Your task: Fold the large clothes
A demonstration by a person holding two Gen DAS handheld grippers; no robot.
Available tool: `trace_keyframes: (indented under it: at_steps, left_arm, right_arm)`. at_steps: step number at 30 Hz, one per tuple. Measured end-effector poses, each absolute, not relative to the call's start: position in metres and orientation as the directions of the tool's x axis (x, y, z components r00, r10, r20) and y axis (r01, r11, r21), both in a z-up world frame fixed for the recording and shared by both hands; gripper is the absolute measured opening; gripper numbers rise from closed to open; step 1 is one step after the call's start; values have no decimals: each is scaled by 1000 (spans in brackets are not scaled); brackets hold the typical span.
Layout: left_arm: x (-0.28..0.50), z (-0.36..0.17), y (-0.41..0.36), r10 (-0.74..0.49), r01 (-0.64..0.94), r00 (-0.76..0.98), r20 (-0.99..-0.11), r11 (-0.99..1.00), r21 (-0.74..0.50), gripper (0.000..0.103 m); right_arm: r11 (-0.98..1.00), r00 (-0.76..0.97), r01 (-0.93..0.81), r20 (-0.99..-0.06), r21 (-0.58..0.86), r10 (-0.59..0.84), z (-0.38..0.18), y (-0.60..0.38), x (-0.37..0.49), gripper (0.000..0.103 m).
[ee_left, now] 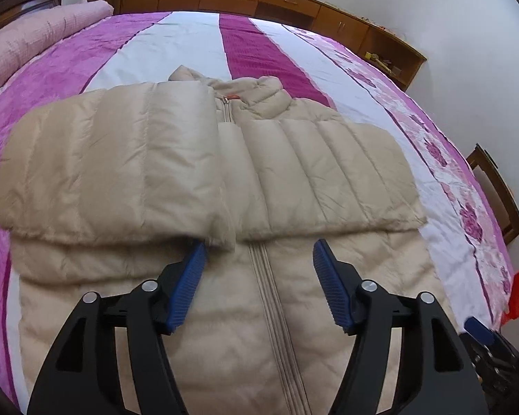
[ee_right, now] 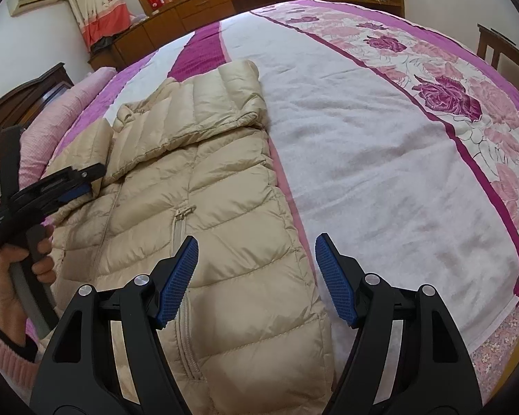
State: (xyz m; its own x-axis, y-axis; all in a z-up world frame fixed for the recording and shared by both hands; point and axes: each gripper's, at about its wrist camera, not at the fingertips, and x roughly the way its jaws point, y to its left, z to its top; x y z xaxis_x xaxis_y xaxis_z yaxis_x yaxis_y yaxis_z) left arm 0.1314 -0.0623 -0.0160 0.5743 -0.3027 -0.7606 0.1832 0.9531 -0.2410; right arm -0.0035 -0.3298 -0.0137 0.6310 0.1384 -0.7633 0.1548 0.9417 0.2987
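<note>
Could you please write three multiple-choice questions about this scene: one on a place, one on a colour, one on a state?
1. Where does the jacket lie?
A. on the bed
B. on a chair
C. on the floor

2. What colour is the jacket?
A. black
B. beige
C. green

3. How do the left tongs stand?
A. shut on a sleeve
B. open, holding nothing
C. shut on the collar

Answers:
1 A, the bedspread lies under it.
2 B, its quilted fabric is pale beige.
3 B, the blue pads stand apart over the zipper.
</note>
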Motion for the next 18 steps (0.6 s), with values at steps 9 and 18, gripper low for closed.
trace_keyframes:
  at_steps: [9,18]
  left_arm:
    - [94,1,-26,-255,144,555,-792,967,-211,73]
    - [70,-1,48,-116,4,550,-827,991,-136,73]
  right_arm:
    - [955,639,93,-753,280,159,3,-306,1,70]
    - [960,627,-38,-741,279,241,28,-244,28,70]
